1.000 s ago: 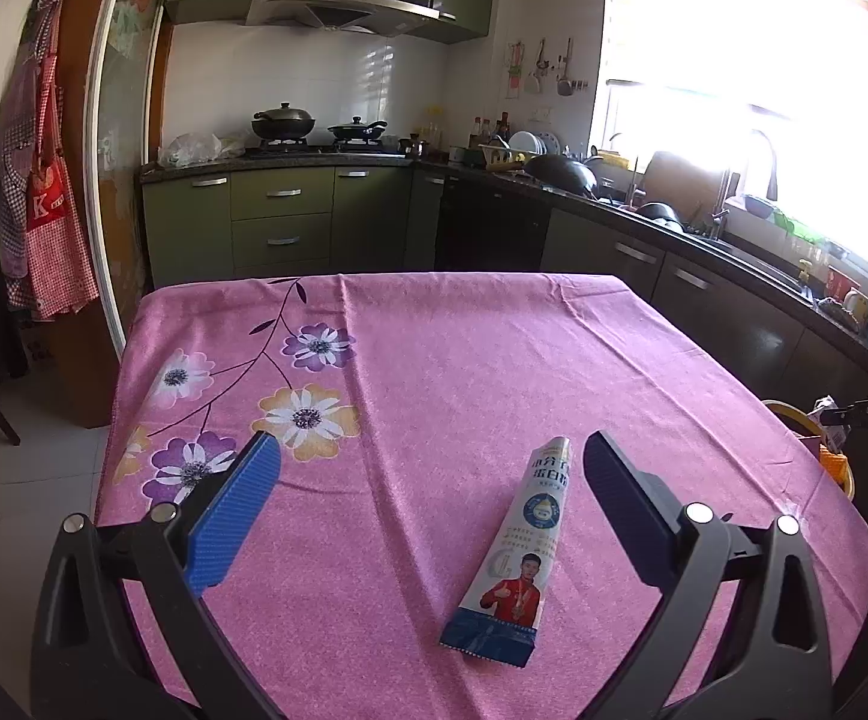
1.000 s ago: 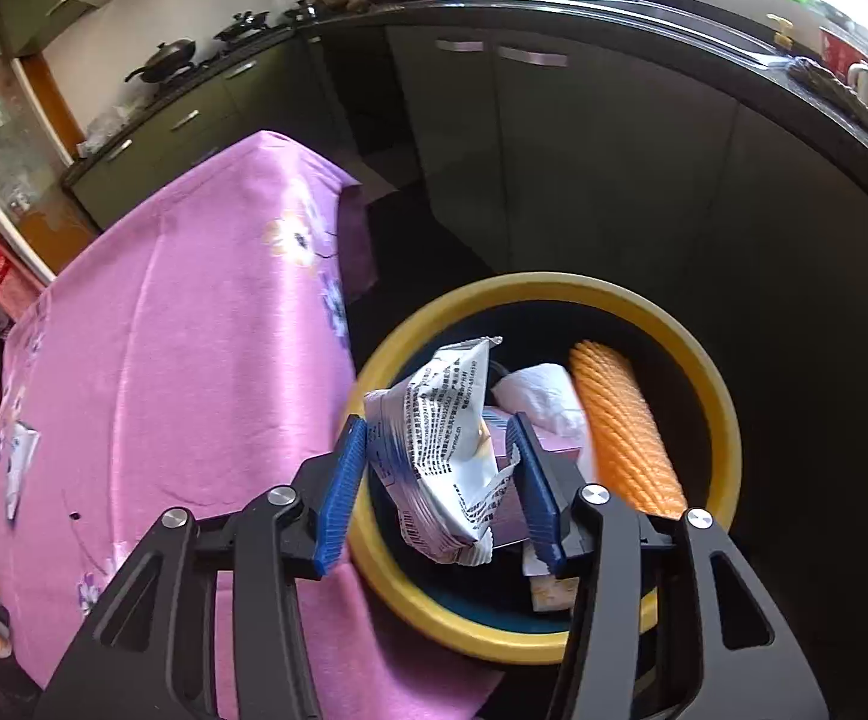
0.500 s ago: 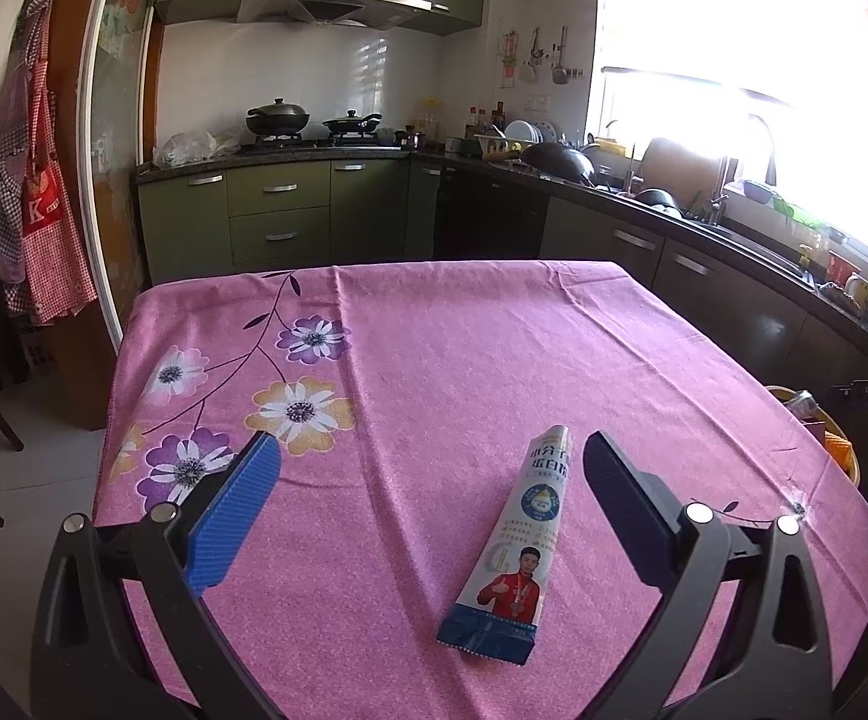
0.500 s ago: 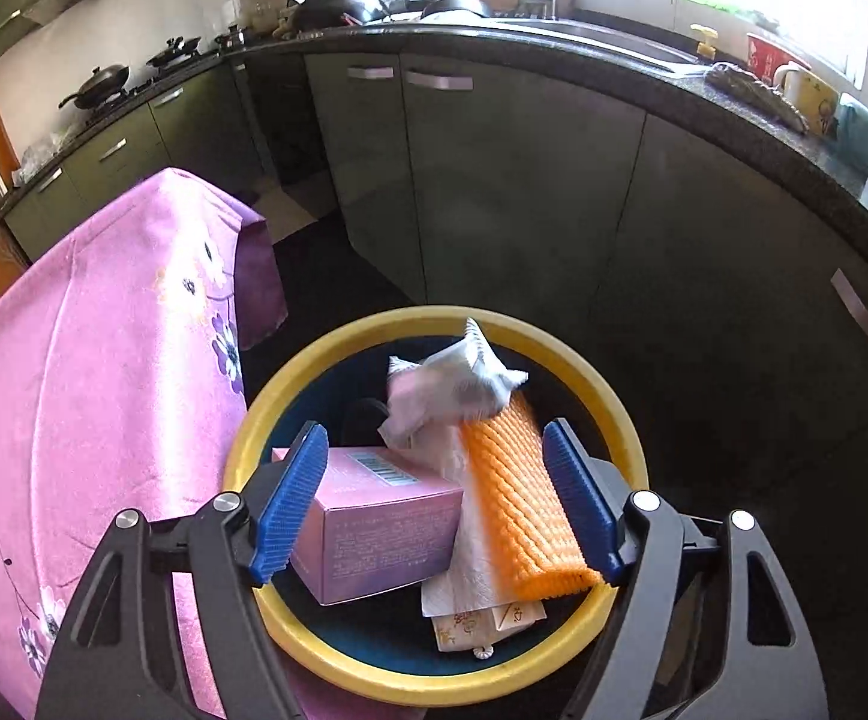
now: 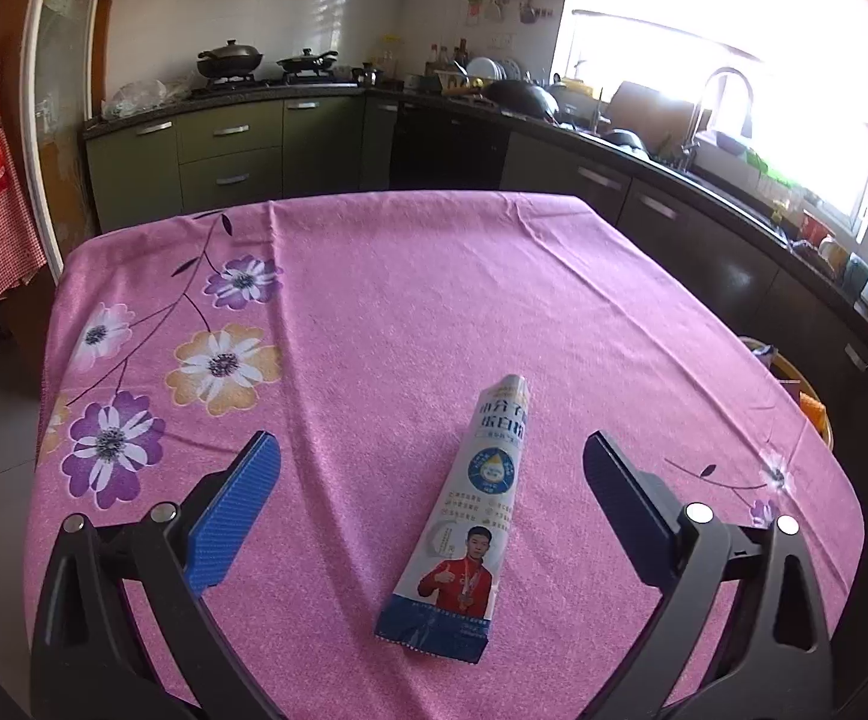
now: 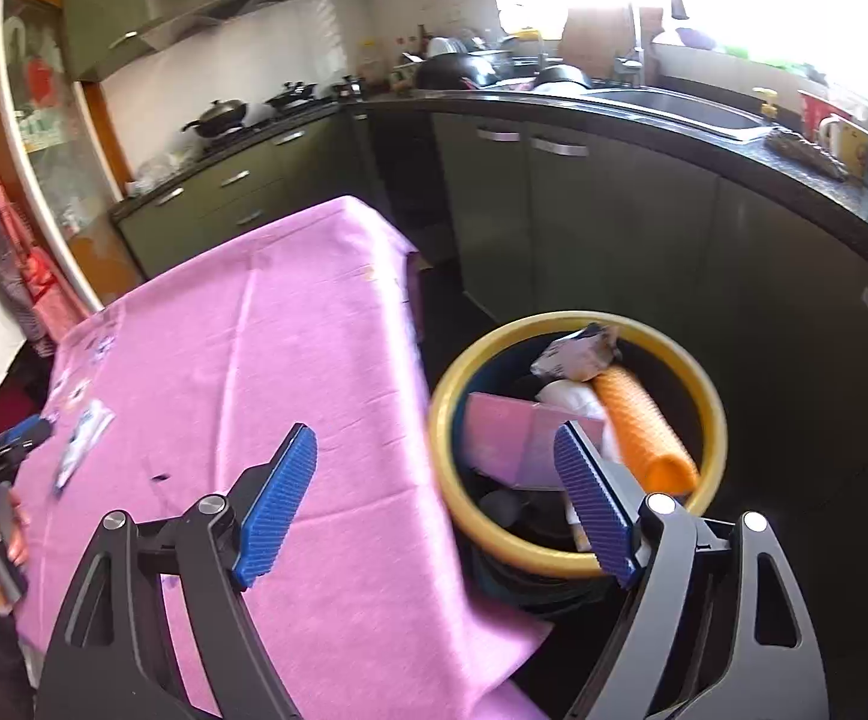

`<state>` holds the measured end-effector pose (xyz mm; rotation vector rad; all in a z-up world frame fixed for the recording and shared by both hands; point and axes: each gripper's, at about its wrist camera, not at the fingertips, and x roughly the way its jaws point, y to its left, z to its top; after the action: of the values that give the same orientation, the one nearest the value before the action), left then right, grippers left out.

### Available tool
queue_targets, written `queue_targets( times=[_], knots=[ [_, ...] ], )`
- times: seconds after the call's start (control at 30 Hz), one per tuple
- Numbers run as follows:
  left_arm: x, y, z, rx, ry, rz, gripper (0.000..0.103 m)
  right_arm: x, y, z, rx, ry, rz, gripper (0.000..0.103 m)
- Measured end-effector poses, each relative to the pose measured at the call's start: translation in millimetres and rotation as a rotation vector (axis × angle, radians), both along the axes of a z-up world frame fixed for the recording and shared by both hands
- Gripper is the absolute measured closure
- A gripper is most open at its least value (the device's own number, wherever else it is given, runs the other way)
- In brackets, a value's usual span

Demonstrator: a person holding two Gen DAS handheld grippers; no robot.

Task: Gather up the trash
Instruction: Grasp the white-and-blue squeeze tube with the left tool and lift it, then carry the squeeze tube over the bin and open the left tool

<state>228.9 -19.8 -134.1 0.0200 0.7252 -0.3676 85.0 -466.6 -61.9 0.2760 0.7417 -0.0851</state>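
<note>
The flat blue-and-white squeezed tube (image 5: pixel 472 516) lies on the pink flowered tablecloth (image 5: pixel 410 294), between the wide-open, empty left gripper (image 5: pixel 431 507). It is thin, so the pads could slide over it. The yellow-rimmed trash bin (image 6: pixel 559 558), at three o'clock, looks full; things could spill. The right gripper (image 6: pixel 434 501) is opening, empty.

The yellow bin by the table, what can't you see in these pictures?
- Round yellow-rimmed trash bin, right wrist view: its bottom is hidden under the pink cardboard box, ribbed orange foam tube and crumpled silver wrapper.
- Same bin, left wrist view: only a sliver shows past the pink flowered tablecloth.
- White-and-blue toothpaste tube: small print unreadable.
</note>
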Motion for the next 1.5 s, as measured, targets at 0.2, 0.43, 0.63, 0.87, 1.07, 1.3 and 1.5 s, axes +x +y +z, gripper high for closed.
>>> queue_targets(
  times=[0.2, 0.43, 0.63, 0.87, 1.07, 1.3, 1.5],
  knots=[
    [14.0, -15.2, -10.7, 0.05, 0.058, -0.047, 0.007, -7.3, 22.9, 4.0, 0.044, -0.022, 0.078, 0.021],
    [17.2, -25.6, -17.2, 0.073, 0.093, -0.089, 0.012, -14.2, 36.7, 5.6, 0.068, -0.03, 0.124, 0.021],
    [15.7, -27.0, -22.9, 0.08, 0.129, -0.106, 0.031, -17.6, 35.5, 9.4, 0.087, -0.041, 0.136, 0.019],
    [8.7, -25.6, -27.5, 0.11, 0.146, -0.116, 0.054, -18.4, 37.7, 13.8, 0.093, -0.047, 0.152, 0.019],
    [0.5, -20.3, -26.2, 0.105, 0.154, -0.114, 0.068, -18.5, 39.3, 16.1, 0.094, -0.053, 0.169, 0.019],
    [-7.7, -18.7, -23.9, 0.089, 0.157, -0.111, 0.077, -18.7, 39.2, 14.4, 0.104, -0.054, 0.174, 0.019],
    [-23.7, -33.3, -5.0, 0.062, 0.128, -0.142, 0.078, -24.8, 31.9, 20.3, 0.094, -0.073, 0.157, 0.019]
  ],
)
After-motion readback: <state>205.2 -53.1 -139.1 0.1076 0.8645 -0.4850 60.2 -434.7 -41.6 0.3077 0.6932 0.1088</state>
